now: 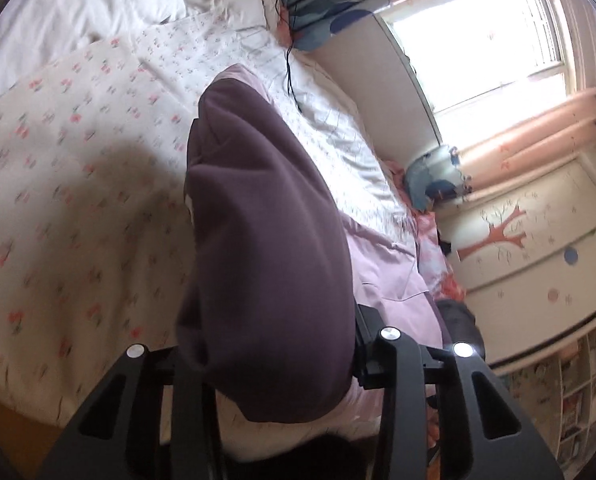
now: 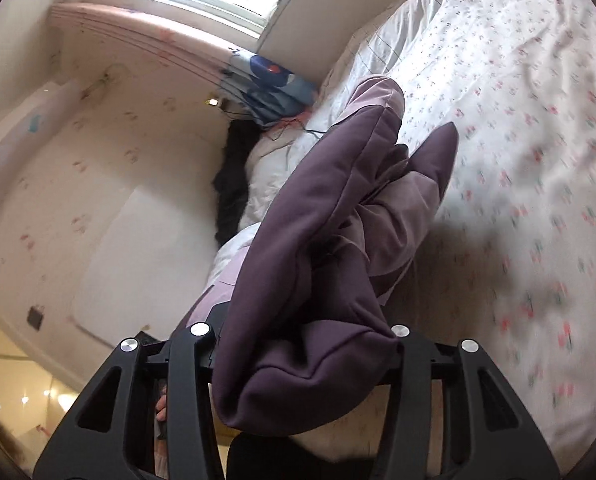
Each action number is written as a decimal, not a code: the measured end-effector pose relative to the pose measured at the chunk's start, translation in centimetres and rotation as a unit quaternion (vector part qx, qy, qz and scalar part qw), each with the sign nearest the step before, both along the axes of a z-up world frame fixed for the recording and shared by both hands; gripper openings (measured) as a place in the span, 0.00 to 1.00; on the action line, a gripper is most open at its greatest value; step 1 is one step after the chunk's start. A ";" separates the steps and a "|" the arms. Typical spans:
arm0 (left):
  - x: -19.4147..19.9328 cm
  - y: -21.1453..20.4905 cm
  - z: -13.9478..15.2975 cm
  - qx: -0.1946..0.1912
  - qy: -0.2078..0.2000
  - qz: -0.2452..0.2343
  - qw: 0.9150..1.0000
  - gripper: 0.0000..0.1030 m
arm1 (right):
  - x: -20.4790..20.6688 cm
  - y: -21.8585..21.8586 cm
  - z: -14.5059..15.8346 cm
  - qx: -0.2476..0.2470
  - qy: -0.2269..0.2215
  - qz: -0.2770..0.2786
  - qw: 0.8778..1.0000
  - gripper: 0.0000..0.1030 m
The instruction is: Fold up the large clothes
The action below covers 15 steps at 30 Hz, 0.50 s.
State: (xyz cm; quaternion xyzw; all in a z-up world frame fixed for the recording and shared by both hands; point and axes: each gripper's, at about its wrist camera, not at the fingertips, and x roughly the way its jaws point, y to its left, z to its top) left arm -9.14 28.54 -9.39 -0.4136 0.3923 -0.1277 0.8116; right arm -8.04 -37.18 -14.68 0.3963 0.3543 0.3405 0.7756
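Note:
A large dark purple garment (image 1: 258, 248) with a lighter lilac part (image 1: 381, 268) hangs in the air over a bed. My left gripper (image 1: 274, 360) is shut on one edge of it; the cloth bulges over the fingers and hides the tips. In the right wrist view the same garment (image 2: 337, 248) drapes in thick folds from my right gripper (image 2: 301, 360), which is shut on it. The fingertips are covered by cloth in both views.
The bed has a white floral sheet (image 1: 78, 200) (image 2: 517, 160) and white pillows (image 1: 78, 8). A blue patterned cushion (image 2: 274, 84) and a black cable (image 1: 290, 68) lie by the headboard. A bright window (image 1: 489, 48) and a decorated wardrobe (image 1: 537, 248) stand beside the bed.

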 end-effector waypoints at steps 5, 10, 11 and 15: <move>-2.2 2.1 -7.2 -0.053 0.080 0.023 0.995 0.58 | -2.7 -4.3 -7.3 -0.008 0.122 -0.033 0.992 0.55; -1.2 1.4 -6.7 -0.014 0.052 0.042 0.998 0.82 | -4.9 -8.3 -1.3 -0.072 0.043 -0.183 0.980 0.67; -0.3 1.2 -6.9 -0.012 0.057 0.045 0.997 0.85 | -4.2 -7.7 0.5 -0.096 0.020 -0.181 0.979 0.70; 1.3 0.8 -8.6 -0.025 0.074 0.090 0.993 0.91 | 2.3 1.6 6.9 -0.229 -0.047 -0.097 0.967 0.84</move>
